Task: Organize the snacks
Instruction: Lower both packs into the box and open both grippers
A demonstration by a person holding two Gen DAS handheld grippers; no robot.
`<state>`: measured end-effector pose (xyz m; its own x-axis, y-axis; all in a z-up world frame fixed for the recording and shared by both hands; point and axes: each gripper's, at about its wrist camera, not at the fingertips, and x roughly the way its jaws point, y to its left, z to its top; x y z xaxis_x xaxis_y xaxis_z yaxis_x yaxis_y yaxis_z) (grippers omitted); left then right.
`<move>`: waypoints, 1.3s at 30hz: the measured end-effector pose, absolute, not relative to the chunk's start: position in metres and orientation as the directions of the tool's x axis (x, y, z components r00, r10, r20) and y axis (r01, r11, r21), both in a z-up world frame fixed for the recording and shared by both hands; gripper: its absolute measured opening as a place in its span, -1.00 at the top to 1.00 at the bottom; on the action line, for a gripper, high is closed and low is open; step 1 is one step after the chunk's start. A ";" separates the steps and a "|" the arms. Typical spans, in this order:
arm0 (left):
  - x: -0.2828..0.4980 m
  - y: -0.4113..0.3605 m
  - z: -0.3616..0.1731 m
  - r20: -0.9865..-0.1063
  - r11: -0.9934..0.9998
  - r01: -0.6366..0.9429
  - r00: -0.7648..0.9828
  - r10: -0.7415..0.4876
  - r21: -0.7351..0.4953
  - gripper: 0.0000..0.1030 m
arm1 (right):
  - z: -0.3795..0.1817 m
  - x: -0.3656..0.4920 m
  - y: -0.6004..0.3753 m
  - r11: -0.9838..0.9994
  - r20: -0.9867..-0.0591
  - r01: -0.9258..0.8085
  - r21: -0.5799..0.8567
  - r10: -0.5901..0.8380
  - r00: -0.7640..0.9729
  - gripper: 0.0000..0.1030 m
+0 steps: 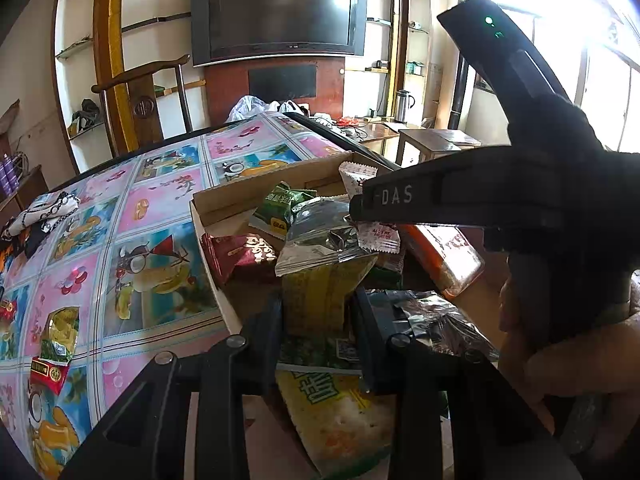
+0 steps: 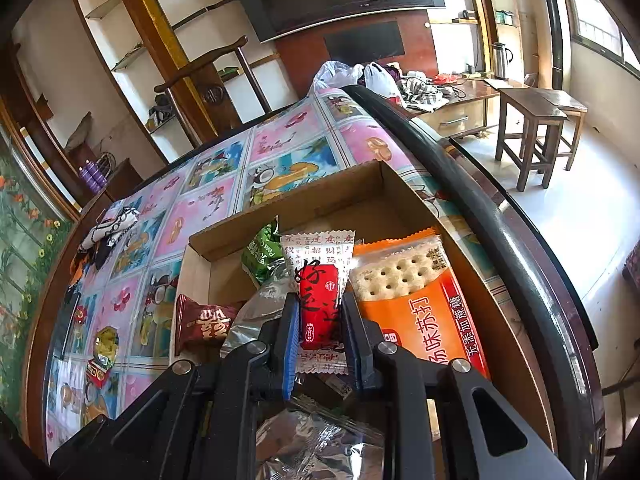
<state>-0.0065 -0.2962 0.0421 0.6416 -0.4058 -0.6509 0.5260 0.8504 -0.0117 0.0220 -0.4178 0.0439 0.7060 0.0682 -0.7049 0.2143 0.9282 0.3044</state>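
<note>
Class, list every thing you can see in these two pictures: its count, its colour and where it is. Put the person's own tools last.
Box: one, brown cardboard, on the table.
Cracker pack: one, orange, right side of the box.
Maroon pack: one, at the box's left wall.
Green pack: one, far part of the box.
Silver packs: at least two, middle and near part of the box.
Red-and-white pack: one, held over the box.
Yellow-green pack: one, held over the box.
Loose packs: two or so, green and red, on the tablecloth left of the box.
Tablecloth: one, pink and blue.
TV: one, black, on the wall.
Left gripper: shut on the yellow-green pack.
Right gripper: shut on the red-and-white pack.
</note>
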 end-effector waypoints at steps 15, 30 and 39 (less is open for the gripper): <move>-0.010 -0.300 0.041 -0.641 0.844 0.535 0.654 -0.402 0.017 0.39 | 0.043 0.022 -0.418 0.929 -0.706 0.213 0.303 0.069 0.705 0.56; -0.015 -0.299 0.043 -0.619 0.840 0.542 0.670 -0.410 0.030 0.03 | 0.052 0.016 -0.412 0.934 -0.670 0.191 0.302 0.065 0.740 0.18; -0.016 -0.292 0.052 -0.589 0.854 0.519 0.698 -0.407 0.025 -0.04 | 0.083 -0.004 -0.417 0.927 -0.550 0.219 0.305 -0.016 0.835 -0.77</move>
